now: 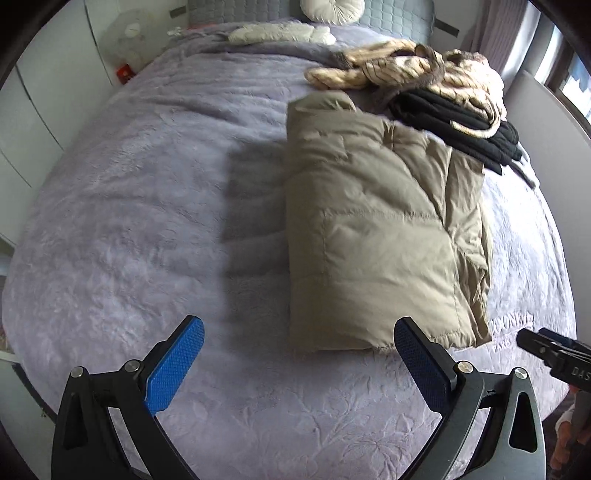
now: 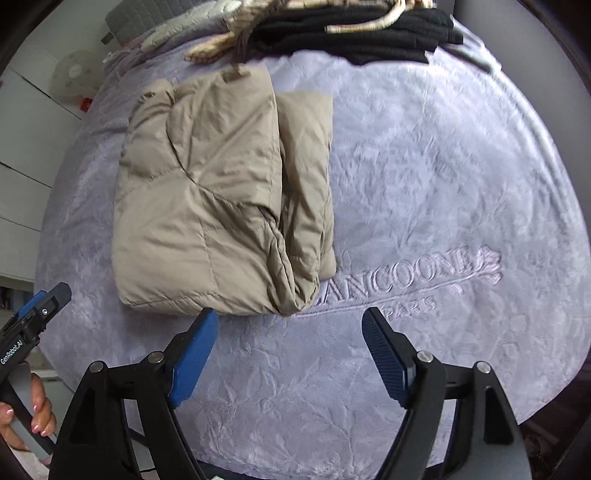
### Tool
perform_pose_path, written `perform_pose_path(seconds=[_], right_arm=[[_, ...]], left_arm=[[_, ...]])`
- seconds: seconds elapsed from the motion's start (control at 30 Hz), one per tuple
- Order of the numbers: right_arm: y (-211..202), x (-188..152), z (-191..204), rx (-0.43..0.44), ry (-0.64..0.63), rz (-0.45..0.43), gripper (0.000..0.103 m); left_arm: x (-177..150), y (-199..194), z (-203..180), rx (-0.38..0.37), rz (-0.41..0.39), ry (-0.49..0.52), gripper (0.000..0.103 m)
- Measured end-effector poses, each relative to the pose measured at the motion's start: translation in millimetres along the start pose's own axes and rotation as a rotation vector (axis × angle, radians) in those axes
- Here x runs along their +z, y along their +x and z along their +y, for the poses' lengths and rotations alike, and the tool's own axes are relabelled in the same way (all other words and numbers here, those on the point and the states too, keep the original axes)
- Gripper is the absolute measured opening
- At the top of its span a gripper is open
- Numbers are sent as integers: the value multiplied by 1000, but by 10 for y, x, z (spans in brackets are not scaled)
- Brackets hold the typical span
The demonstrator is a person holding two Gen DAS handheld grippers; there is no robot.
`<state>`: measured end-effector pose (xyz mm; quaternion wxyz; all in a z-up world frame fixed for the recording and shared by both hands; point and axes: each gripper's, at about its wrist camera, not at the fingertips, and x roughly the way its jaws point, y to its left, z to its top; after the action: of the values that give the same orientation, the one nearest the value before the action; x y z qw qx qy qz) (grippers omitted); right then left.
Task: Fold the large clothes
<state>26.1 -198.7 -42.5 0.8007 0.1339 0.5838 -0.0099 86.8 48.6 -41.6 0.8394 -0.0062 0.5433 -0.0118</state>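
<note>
A beige puffer jacket (image 1: 376, 229) lies folded into a long rectangle on the lilac bedspread (image 1: 147, 206). It also shows in the right wrist view (image 2: 207, 192), left of centre. My left gripper (image 1: 299, 354) is open and empty, held just short of the jacket's near edge. My right gripper (image 2: 288, 343) is open and empty, above the bedspread (image 2: 443, 177) just in front of the jacket's near right corner. The right gripper's body shows at the right edge of the left wrist view (image 1: 550, 354); the left one shows at the left edge of the right wrist view (image 2: 33, 314).
A folded black garment (image 1: 458, 122) and a tan striped fuzzy garment (image 1: 406, 70) lie piled beyond the jacket. Pillows (image 1: 332, 11) and a grey headboard sit at the far end. White cupboards and a fan (image 1: 129, 37) stand to the left.
</note>
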Motion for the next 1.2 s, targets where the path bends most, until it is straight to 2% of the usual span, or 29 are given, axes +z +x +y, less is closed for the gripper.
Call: perform_pose_path(seconds=[0.03,0.1,0.13,0.27,0.5,0.67,1.2], right_arm=[[-86,23,43,-14,-11,-26,83],[-194,118,99,-31,-20,-87,91],[-252,158,115,-36,-19,-119,103],[-503,272,202,-62,-26,-203,103],[-760,367,316,-61,-17,-240,103],[-940,371,420,-105,-58,-293,103],[-1024,382,430,-117,-54,-312,103]], left_arm=[[9,-53,2,-9,-7,1,103],[34,-150,4,-18,-24,3,103],[49,-206,1,-15,-34,8,103],[94,-422,-16,-17,-64,7,103],[188,-788,-13,-6,-122,-12,103],[214,-952,-13,24,-140,-21,103],[194,-1112,-11,34,-165,-18,103]])
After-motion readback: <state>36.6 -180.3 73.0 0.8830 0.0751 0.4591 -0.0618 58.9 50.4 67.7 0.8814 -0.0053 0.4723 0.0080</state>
